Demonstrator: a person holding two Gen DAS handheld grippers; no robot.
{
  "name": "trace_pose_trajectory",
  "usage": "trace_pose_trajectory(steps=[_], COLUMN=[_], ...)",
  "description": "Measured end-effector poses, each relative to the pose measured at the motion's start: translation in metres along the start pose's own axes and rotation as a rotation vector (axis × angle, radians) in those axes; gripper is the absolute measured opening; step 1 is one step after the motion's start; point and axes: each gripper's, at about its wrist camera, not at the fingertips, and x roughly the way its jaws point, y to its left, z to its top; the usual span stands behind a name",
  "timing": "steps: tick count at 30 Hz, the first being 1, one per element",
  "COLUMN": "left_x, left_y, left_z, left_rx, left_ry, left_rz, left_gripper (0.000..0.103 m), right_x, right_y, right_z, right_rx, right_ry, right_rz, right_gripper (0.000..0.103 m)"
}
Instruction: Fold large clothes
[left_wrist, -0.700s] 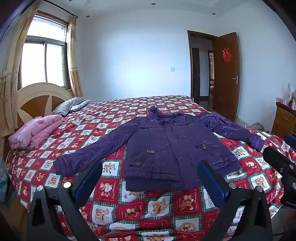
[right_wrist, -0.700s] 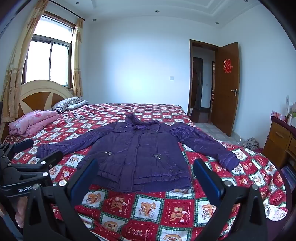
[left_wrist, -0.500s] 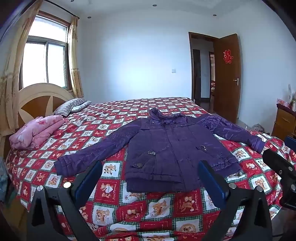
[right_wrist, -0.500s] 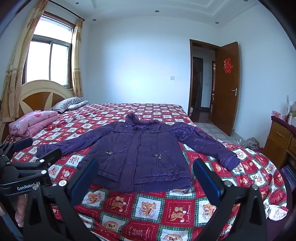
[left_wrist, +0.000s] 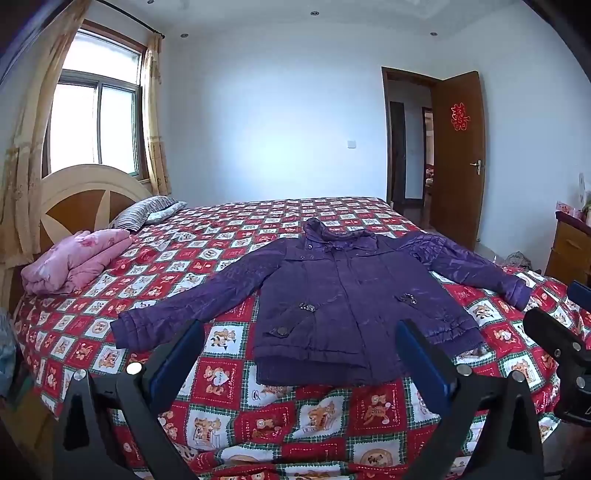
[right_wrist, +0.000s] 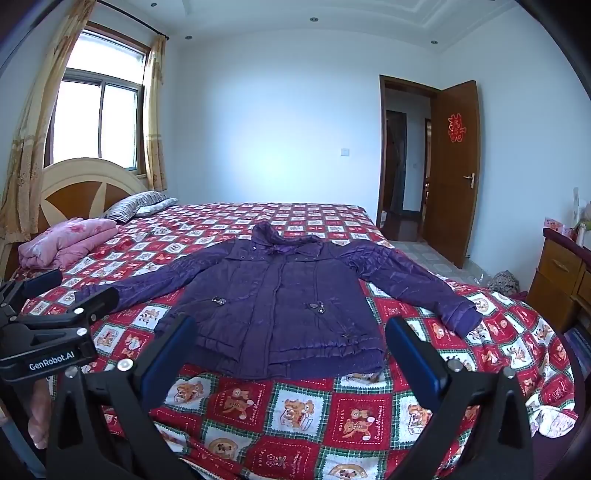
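Observation:
A purple padded jacket (left_wrist: 343, 295) lies flat, front up, on the bed with both sleeves spread out; it also shows in the right wrist view (right_wrist: 280, 291). My left gripper (left_wrist: 299, 354) is open and empty, held short of the jacket's hem at the near bed edge. My right gripper (right_wrist: 288, 350) is open and empty, also short of the hem. The left gripper appears at the left edge of the right wrist view (right_wrist: 48, 317), and the right gripper at the right edge of the left wrist view (left_wrist: 561, 339).
The bed carries a red checked bear-print quilt (left_wrist: 229, 258). A folded pink blanket (left_wrist: 74, 258) and a striped pillow (left_wrist: 147, 210) lie by the headboard (left_wrist: 85, 188). A wooden dresser (right_wrist: 561, 273) stands at the right. An open door (right_wrist: 450, 170) is behind.
Both grippers have shifted slightly, the jacket sitting a little lower in the left view. Nothing was grasped; the jacket has not moved.

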Motion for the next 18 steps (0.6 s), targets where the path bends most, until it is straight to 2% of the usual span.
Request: trace_pose_trajectory(steps=[18], left_x=[0.0014], left_y=[0.0023], left_z=[-0.0012], left_rx=[-0.009], left_ry=[0.005], left_rz=[0.004], left_gripper=[0.102], right_x=[0.0063], right_y=[0.0033], right_z=[-0.0054], right_rx=[0.001], right_ry=[0.015], right_rz=[0.012], right_gripper=[0.103])
